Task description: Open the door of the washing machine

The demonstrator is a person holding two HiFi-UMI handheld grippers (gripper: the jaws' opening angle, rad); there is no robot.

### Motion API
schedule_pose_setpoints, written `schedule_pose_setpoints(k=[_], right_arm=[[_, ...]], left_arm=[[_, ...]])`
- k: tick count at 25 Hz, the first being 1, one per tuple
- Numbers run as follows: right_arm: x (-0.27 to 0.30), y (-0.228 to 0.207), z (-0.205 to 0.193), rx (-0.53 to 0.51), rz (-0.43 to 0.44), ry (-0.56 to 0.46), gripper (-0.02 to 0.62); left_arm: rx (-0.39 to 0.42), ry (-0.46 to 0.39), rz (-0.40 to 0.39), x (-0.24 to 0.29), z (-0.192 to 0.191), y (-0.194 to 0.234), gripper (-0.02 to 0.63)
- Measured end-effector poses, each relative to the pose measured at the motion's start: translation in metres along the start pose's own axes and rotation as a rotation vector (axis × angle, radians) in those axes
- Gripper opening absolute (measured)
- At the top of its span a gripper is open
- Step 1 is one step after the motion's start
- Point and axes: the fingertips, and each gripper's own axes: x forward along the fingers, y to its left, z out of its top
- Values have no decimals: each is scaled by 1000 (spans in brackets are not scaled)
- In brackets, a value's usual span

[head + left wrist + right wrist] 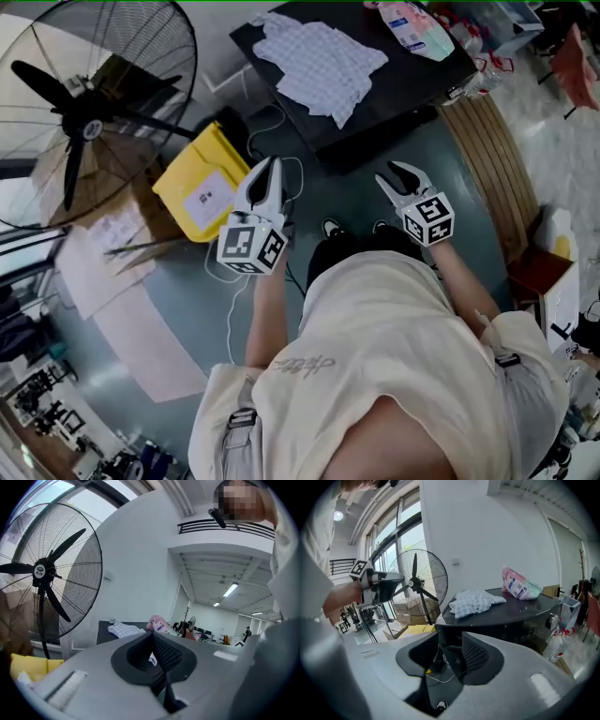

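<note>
The washing machine (403,89) is a dark, black-topped unit at the top of the head view, a step ahead of me. A checked cloth (323,61) and a pink-and-green packet (412,26) lie on its top. Its door cannot be made out. My left gripper (273,167) is held in the air over the floor, short of the machine and to its left, jaws together and empty. My right gripper (397,174) hovers in front of the machine with a small gap between its jaws and nothing in them. In the right gripper view the machine (501,620) stands just past the right gripper (450,645).
A large standing fan (84,112) is at the left, with a yellow box (202,183) and flattened cardboard (112,244) beside it. White cables (281,127) trail over the floor. A wooden slatted board (487,159) lies right of the machine, with plastic bottles (558,649) near it.
</note>
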Motion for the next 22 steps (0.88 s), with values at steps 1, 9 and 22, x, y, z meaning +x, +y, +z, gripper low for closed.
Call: schedule_pose_setpoints(k=[1, 9, 22], right_arm=[[5, -5, -9, 20, -9, 24, 160], [60, -25, -91, 63, -54, 210, 154], [134, -59, -206, 318, -99, 476, 160]], left_arm=[[-9, 6, 2, 0, -3, 1, 18], [-25, 80, 86, -12, -15, 2, 18], [-81, 172, 307, -18, -54, 11, 18]])
